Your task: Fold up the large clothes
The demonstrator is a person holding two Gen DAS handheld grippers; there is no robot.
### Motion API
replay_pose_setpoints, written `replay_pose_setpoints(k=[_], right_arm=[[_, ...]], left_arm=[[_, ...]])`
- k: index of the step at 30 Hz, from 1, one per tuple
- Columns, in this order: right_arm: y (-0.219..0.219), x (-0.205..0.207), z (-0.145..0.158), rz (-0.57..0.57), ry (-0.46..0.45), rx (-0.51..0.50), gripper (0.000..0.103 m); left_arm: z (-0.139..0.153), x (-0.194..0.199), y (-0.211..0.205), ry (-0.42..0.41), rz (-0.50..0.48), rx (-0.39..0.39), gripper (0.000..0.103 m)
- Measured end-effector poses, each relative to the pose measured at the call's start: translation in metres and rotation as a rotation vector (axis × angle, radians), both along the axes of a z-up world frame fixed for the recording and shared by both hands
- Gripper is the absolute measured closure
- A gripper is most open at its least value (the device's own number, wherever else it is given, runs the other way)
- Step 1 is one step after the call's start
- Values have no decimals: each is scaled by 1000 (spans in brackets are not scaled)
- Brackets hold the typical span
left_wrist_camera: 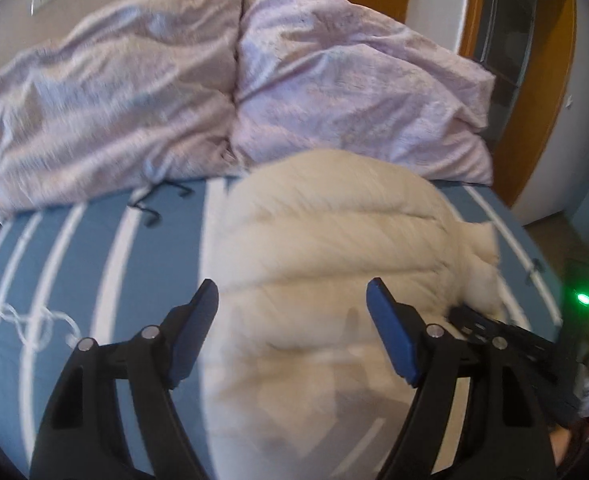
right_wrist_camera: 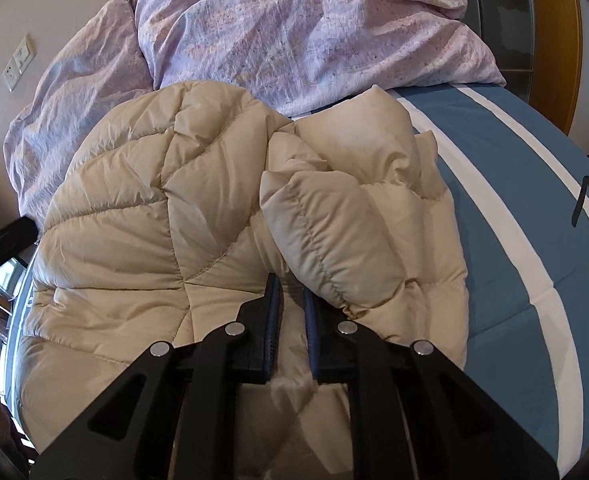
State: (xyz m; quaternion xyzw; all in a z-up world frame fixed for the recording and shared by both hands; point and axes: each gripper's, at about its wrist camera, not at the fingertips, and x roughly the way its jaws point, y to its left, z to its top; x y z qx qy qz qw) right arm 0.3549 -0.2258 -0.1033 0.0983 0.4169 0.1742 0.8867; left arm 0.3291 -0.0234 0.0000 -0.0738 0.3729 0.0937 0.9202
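Note:
A cream quilted puffer jacket lies on the blue and white striped bed. My left gripper is open and empty, its fingers spread wide just above the jacket's near part. In the right wrist view the jacket lies partly folded, with a sleeve doubled over its right side. My right gripper is nearly shut, pinching a fold of the jacket between its blue pads. The right gripper also shows at the left wrist view's right edge.
Two crumpled lilac pillows lie at the head of the bed, just behind the jacket. Bare striped sheet lies right of the jacket. A wooden door frame stands beyond the bed's right side.

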Motion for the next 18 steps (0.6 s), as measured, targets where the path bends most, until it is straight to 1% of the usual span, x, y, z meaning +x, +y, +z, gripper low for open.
replay_pose_setpoints(k=[2,5,7,9,12,14,15,16,18], right_arm=[[-1,0,-1,-1,-2,7,92],[-4,-2,-2,-4,-4,21,92],[-6,-4,-3,-10,-5,28,92],[-11,-7,-2,-21,-3,33,92],[-20,-9,5,-34,14,15,92],[-22,-11,18,-45,8,-4,86],[-22,-12,27,-50,-8,-3,76],[-22,-13,36,-49,-31,2,65],[-17,-14,55,-41,-93,0,54]], left_arm=[[-5,7,5,15,19,27,26],[-24,18,7,51,36,35,22],[-43,25,3,79,27,43,21],[-57,29,-4,84,23,62,21],[-66,34,-11,88,14,53,21],[-70,34,-18,82,8,83,21],[-71,33,-21,75,9,97,21],[-72,32,-23,70,11,100,21],[-74,31,-22,61,17,90,21]])
